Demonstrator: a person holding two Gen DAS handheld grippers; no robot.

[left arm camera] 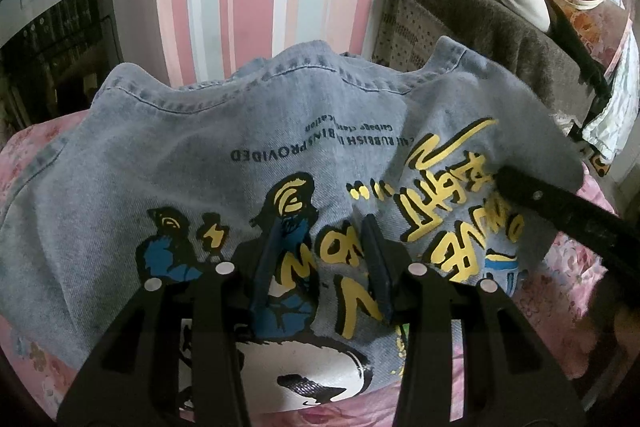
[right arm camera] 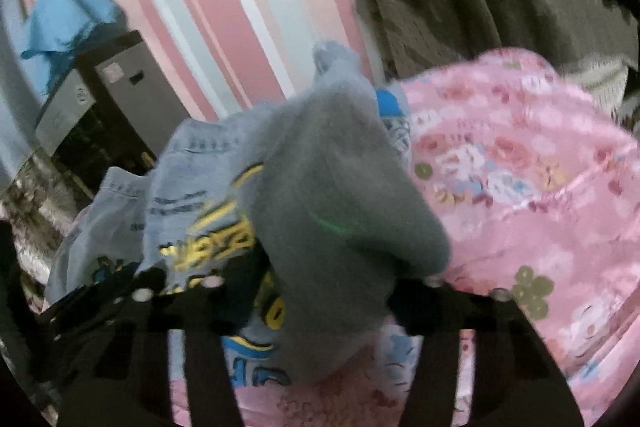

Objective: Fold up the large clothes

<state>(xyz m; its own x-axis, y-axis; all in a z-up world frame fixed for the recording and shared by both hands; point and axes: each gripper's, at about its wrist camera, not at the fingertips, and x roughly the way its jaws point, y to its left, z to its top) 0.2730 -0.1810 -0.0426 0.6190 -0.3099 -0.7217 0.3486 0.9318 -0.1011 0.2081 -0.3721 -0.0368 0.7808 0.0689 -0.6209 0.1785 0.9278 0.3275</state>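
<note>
Left-wrist view: left gripper (left arm camera: 324, 259) pinches denim jacket (left arm camera: 200, 147) on pink bedspread (left arm camera: 560, 291); right gripper (right arm camera: 320, 307), blurred, apparently clamps grey fold.

Pale denim jacket (left arm camera: 192, 155) (printed back up) spread on pink bedding; right edge folded over.

A bed covered in a glossy pink floral-print quilt (left arm camera: 560, 291) is carrying a pale blue denim jacket (left arm camera: 168, 147) with yellow, blue and black cartoon graphics, which is lying spread across the quilt under and ahead of the left jaws. The quilt is showing on both sides of the jacket, stretching away right of the right jaws (right arm camera: 520, 187).
</note>
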